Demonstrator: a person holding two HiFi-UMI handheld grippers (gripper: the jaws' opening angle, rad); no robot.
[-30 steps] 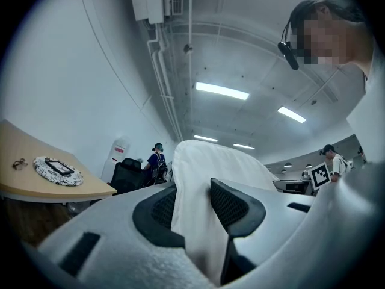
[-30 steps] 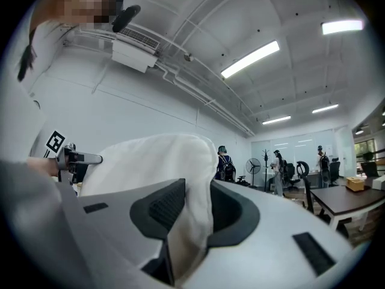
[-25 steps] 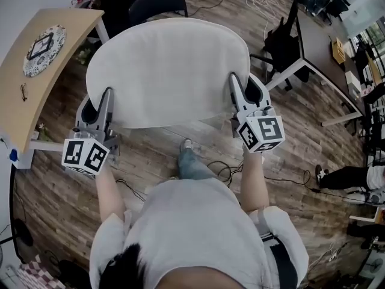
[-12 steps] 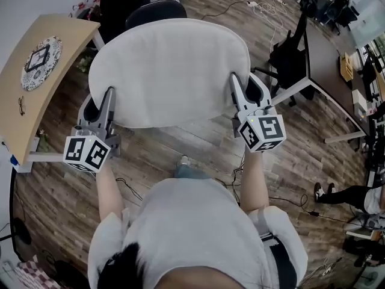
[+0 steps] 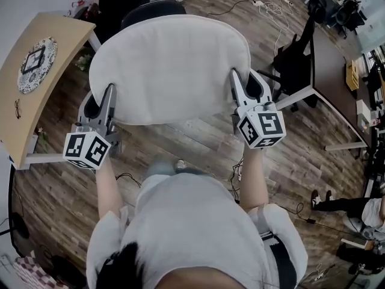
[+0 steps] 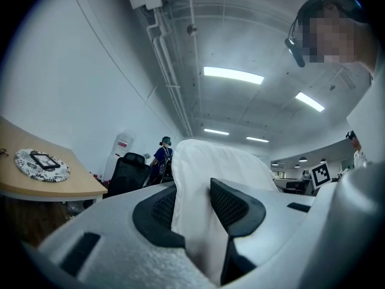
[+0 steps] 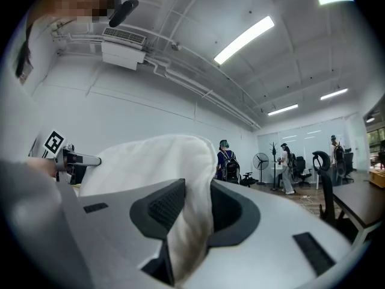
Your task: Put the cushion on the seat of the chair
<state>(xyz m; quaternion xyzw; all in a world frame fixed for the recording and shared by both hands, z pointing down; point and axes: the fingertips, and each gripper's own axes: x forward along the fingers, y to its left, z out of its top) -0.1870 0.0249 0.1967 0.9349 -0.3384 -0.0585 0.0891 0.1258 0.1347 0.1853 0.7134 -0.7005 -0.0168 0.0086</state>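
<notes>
Here, the left gripper (image 5: pixel 100 98) is closed on the left edge of the cushion (image 5: pixel 171 65). In the left gripper view the white fabric is seen pinched between the two dark pads, and the jaws are kept partly apart by its thickness. The right gripper (image 5: pixel 245 86) is closed in the same way on the right edge, where a fold of the fabric is squeezed between its pads. Both grippers are pointed level, away from the person.

The cushion is carried flat between them, in the air above the wooden floor (image 5: pixel 198 137). Its far edge is placed in front of a black chair (image 5: pixel 150 8), so that only the top of the chair is seen. Whether the two are touching cannot be told.

On the wooden table (image 5: pixel 24 119) at the left, a round patterned plate (image 5: pixel 27 71) is found, and a dark square thing (image 5: pixel 33 58) is laid on it.

The cushion is plain and whitish, wide, with a rounded outline. Its surface is smooth, and no marks are seen on it.
</notes>
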